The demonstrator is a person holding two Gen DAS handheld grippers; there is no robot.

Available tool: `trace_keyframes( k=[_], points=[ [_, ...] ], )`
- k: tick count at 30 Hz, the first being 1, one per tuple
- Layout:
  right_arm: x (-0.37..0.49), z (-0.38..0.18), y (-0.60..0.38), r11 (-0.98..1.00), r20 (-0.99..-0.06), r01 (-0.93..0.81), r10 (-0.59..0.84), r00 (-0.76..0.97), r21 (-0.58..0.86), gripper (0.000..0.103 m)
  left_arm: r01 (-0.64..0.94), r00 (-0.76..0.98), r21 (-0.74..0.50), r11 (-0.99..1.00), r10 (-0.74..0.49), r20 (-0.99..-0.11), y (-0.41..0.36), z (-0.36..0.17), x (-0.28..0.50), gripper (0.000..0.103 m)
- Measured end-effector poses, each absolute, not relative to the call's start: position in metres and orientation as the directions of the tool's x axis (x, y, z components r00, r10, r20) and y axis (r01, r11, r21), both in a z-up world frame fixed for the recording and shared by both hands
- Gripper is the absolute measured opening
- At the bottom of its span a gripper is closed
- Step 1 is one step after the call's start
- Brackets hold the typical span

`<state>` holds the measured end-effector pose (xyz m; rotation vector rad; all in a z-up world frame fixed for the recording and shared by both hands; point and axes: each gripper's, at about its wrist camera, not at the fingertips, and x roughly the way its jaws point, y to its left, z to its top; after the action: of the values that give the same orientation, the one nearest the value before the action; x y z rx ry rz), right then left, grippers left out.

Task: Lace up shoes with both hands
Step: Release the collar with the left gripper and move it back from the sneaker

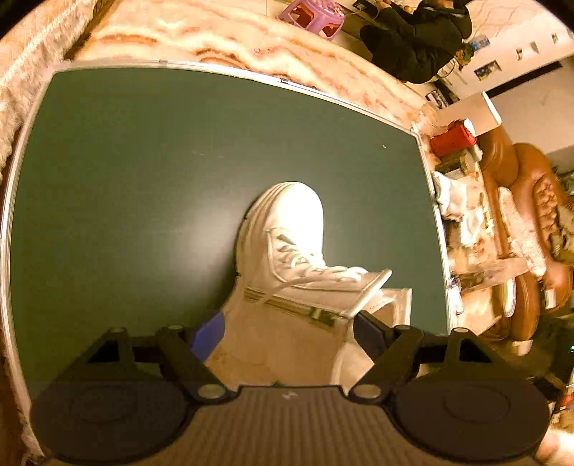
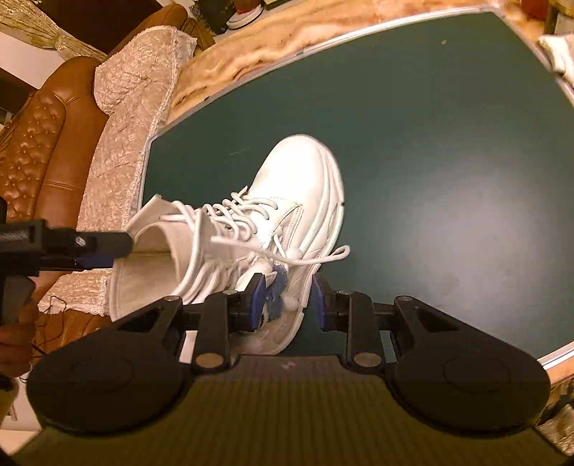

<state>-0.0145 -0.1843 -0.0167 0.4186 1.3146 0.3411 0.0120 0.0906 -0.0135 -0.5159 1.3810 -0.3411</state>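
A white high-top shoe (image 1: pixel 287 229) lies on a green mat (image 1: pixel 143 161) with its toe pointing away. My left gripper (image 1: pixel 288 335) stands wide open with the shoe's collar and its beige inside between the fingers; I cannot tell if the pads touch it. In the right wrist view the same shoe (image 2: pixel 305 186) shows crossed white laces (image 2: pixel 236 215), a loose lace end (image 2: pixel 323 256) curling over the side, and a blue frayed tuft (image 2: pixel 277 285). My right gripper (image 2: pixel 287 303) is open low over that side, pads either side of the tuft and lace. The left gripper (image 2: pixel 120 245) reaches the collar's rear edge.
The green mat (image 2: pixel 448 143) has a white frame and rests on a marbled tabletop (image 1: pixel 222 39). A brown leather sofa (image 2: pixel 39 143) with a lace cover stands beside it. A purple stool (image 1: pixel 312 16), a seated person in dark clothes (image 1: pixel 416 39) and a red container (image 1: pixel 453 138) are farther off.
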Motion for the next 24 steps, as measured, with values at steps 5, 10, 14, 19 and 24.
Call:
trace_keyframes(
  k=[5,10,14,19,24],
  points=[
    [-0.016,-0.019,-0.173,0.828,-0.803,-0.026,0.550,0.229,0.560,0.033,-0.102,0.215,-0.492,0.865,-0.463,-0.860,0.106,-0.006,0.019,0.084],
    [-0.021,-0.017,-0.172,0.811,-0.779,-0.032,0.571,0.260,0.584,0.033,-0.273,0.182,-0.356,0.893,-0.316,-0.931,0.134,-0.042,0.046,0.082],
    [-0.024,-0.012,-0.173,0.790,-0.752,-0.079,0.605,0.264,0.608,0.032,-0.152,0.038,-0.138,0.979,-0.133,-0.990,0.113,-0.083,0.065,0.079],
    [-0.019,-0.015,-0.176,0.750,-0.711,-0.102,0.655,0.255,0.654,0.028,-0.103,-0.037,-0.315,0.943,-0.320,-0.947,0.098,-0.109,0.074,0.042],
    [-0.014,-0.017,-0.175,0.707,-0.679,-0.106,0.703,0.215,0.699,0.005,0.008,-0.071,-0.380,0.925,-0.378,-0.923,0.077,-0.110,0.082,0.024]
  ],
)
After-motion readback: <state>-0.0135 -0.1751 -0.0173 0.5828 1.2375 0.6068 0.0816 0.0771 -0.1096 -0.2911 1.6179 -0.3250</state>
